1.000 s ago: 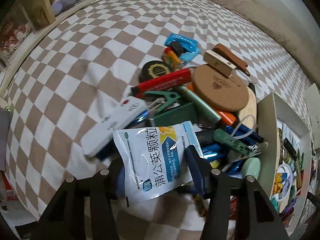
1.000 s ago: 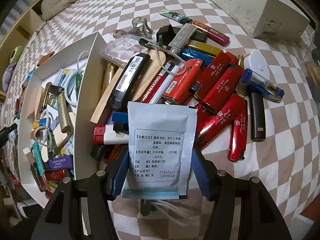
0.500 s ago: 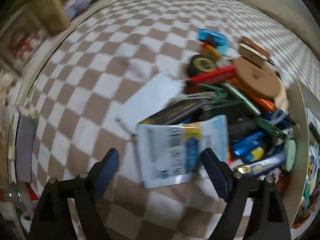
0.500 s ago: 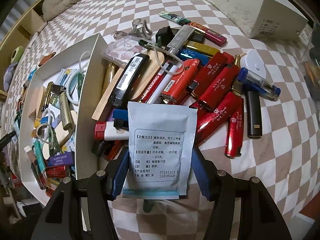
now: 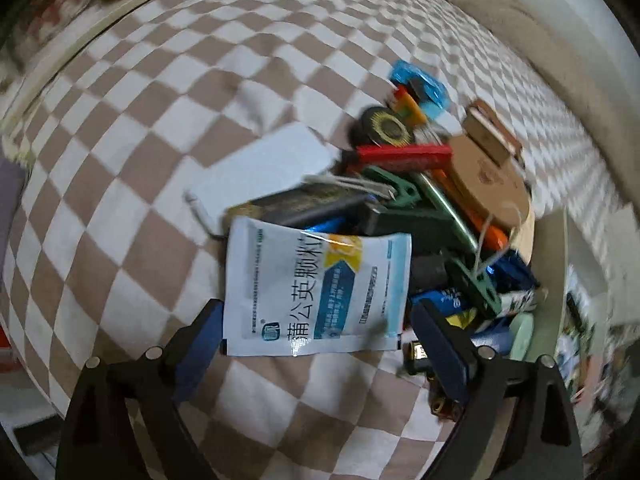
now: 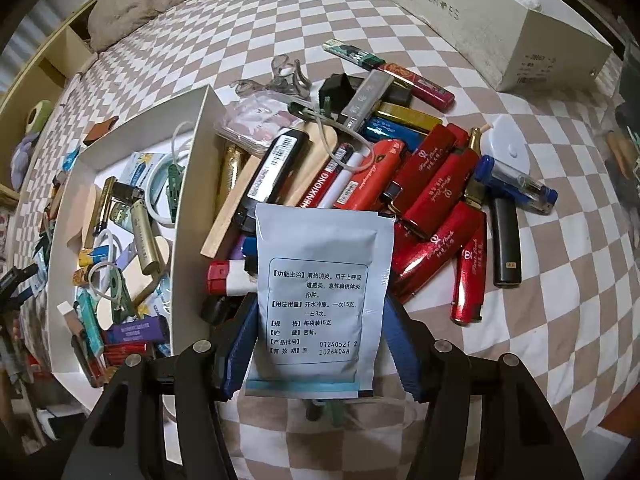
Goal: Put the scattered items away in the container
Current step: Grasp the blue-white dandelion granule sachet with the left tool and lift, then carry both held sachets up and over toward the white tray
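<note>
Right gripper (image 6: pixel 320 344) jaws closed on a grey medicine sachet (image 6: pixel 320 292), long axis running straight ahead. Left gripper (image 5: pixel 316 344) jaws spread wide about a blue-printed sachet (image 5: pixel 316 288), pads (image 5: pixel 204 340) seemingly just off its edges; grip uncertain through blur. White tray (image 6: pixel 188 184) left of the right-held sachet, so nearer that hand. Tray mostly cropped, smeared in the left view.

Left gripper (image 5: pixel 316 330), jaws spread wide, hovering at a white-and-blue medicine sachet (image 5: pixel 318 290) that is lying against a pile of lighters (image 5: pixel 404 156), clips (image 5: pixel 394 188) and a cork coaster (image 5: pixel 486 176) on checkered bedding (image 5: pixel 140 152).
</note>
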A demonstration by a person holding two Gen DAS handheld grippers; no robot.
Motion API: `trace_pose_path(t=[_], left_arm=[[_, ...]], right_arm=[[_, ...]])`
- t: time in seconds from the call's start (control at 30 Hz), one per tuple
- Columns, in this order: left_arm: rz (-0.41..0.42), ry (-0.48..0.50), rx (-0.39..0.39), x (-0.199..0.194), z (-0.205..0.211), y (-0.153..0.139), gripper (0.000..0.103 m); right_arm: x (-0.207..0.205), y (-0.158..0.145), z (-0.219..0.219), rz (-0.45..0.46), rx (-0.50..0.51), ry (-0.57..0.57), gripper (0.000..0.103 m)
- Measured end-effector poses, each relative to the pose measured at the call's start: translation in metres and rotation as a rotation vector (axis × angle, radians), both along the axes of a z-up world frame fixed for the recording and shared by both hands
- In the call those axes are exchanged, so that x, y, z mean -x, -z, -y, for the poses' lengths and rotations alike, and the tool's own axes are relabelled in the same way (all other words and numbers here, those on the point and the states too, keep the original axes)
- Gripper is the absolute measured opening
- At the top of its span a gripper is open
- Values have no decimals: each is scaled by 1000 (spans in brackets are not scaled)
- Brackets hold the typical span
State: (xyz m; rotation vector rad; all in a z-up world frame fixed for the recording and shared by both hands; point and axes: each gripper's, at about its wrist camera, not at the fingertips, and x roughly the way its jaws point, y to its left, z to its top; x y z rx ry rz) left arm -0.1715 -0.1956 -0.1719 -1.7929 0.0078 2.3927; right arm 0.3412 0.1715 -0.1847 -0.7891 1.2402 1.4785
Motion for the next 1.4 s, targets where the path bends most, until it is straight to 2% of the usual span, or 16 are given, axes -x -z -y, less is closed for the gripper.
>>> trace_pose_path(t=[0.17, 0.33, 0.57, 0.73, 0.93, 1.07, 1.13, 1.2, 1.3, 1.37, 1.4], left_arm=[[-16, 35, 97, 3, -18, 12, 101], [-11, 30, 78, 8, -24, 14, 103], [-40, 11, 121, 14, -34, 21, 103], [-104, 3, 128, 11, -37, 24, 103], [-113, 82, 123, 9, -33, 23, 103], [-115, 118, 122, 7, -31, 21, 98], [-127, 142, 132, 1, -28, 17, 91], [-139, 172, 146, -3, -28, 15, 89], [-155, 194, 146, -8, -26, 12, 85], [-162, 190, 141, -8, -23, 9, 78], [-163, 188, 136, -7, -22, 8, 77]], right_arm=[[0, -1, -1, -3, -1, 6, 62], [2, 3, -3, -6, 10, 8, 62], [5, 5, -3, 1, 13, 17, 62], [7, 4, -3, -3, 12, 18, 62], [13, 0, -1, -9, 3, 10, 62], [12, -6, -1, -23, -12, 16, 62], [11, -9, -1, -23, -22, 22, 62], [9, -12, 0, -24, -33, 27, 62], [7, -19, 2, -8, -57, 34, 62], [7, -24, 3, 10, -74, 39, 62], [5, -26, 3, 18, -81, 44, 62]])
